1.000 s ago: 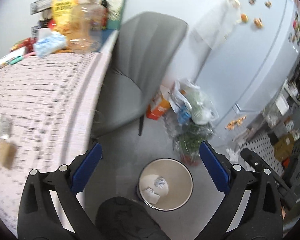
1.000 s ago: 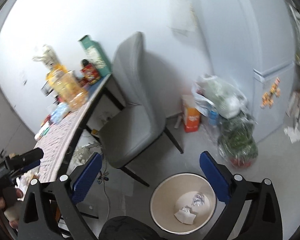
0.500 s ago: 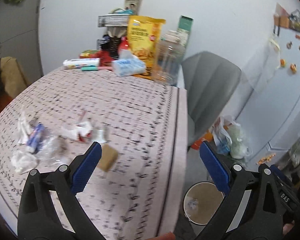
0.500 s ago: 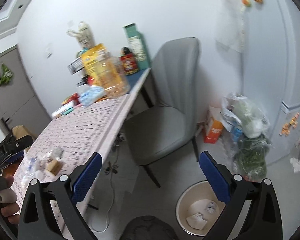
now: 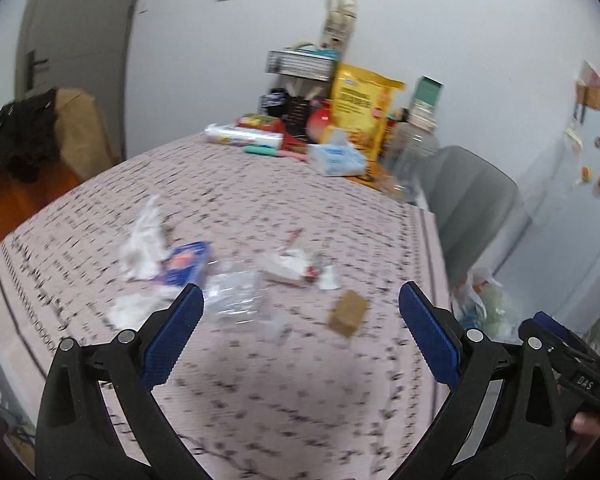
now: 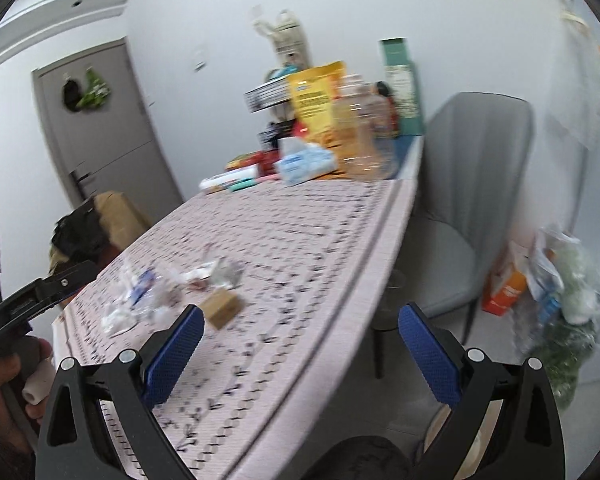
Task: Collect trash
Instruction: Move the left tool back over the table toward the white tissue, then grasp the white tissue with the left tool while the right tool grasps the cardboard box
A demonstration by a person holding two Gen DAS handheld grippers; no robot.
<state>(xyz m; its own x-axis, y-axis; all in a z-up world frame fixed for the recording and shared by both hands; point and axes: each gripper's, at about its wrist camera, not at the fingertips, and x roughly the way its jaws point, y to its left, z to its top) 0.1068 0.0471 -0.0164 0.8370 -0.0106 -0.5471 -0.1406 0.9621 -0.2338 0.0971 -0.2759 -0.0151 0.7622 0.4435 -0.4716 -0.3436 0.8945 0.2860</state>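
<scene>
Two claws, left claw [image 5: 300, 332] and right claw [image 6: 300, 344], spread empty, blurred wrappers [image 5: 236, 276], perhaps plastic, grey chair [image 6: 472, 184] beside table [image 5: 300, 208]

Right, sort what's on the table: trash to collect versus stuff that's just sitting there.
Trash to collect:
crumpled white tissue
blue wrapper
clear plastic bag
red-and-white wrapper
small brown box

Just sitting there:
yellow snack bag
tissue pack
clear bottle
green carton
</scene>
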